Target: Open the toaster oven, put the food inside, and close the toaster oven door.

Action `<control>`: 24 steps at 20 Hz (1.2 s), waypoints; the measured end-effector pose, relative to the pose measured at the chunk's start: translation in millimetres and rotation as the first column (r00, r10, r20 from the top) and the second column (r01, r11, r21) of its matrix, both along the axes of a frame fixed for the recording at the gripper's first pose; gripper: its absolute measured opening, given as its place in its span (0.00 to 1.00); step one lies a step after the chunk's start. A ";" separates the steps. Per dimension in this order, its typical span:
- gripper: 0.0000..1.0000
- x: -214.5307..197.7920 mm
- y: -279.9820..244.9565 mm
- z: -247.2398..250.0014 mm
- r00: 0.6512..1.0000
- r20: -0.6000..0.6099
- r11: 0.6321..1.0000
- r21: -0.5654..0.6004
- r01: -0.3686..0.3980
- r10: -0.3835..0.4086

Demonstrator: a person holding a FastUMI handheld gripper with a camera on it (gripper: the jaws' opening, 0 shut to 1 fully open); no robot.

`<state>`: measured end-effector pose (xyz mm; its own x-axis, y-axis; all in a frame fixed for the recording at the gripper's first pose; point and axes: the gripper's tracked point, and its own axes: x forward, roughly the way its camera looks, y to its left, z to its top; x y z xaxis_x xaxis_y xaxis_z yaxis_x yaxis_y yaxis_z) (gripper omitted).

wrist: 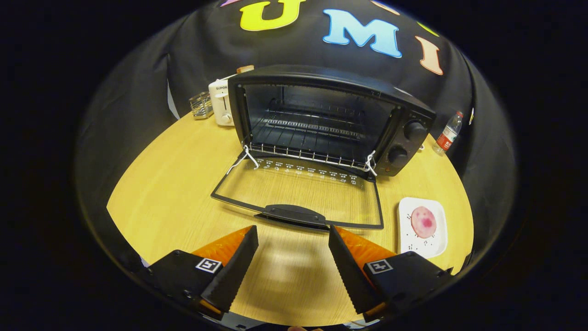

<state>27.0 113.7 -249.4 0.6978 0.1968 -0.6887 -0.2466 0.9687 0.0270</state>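
Toaster oven (330, 122) straight ahead of the gripper (293, 235), standing on a round wooden table (183, 184), door (301, 195) dropped fully open and lying flat toward the fingers. Door handle (294, 214) just ahead of the fingertips, apart from them. Food (423, 222), a round pinkish disc with a darker red middle, on a white square plate (422, 227) off to the right of the door, beside the right finger but clear of it.

Oven body black and boxy with rounded corners; two round knobs (406, 142) stacked on its right panel. Wire rack (312, 126) inside, thin metal bars. Door of clear glass in a dark frame, wood grain showing through. White ties at both hinge corners, possibly cord. Table top pale, light-grained.

Fingers spread wide, wedge-shaped with toothed inner faces, gripping nothing, bare table between them.

Behind the oven on the left, a white toaster (220, 103) and a small shiny metal holder (201, 105). On the far right, a clear bottle (448, 134) with a red label.
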 end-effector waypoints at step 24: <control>0.98 -40.4 -259.9 22.2 0.938 0.016 0.938 0.018 0.346 -0.347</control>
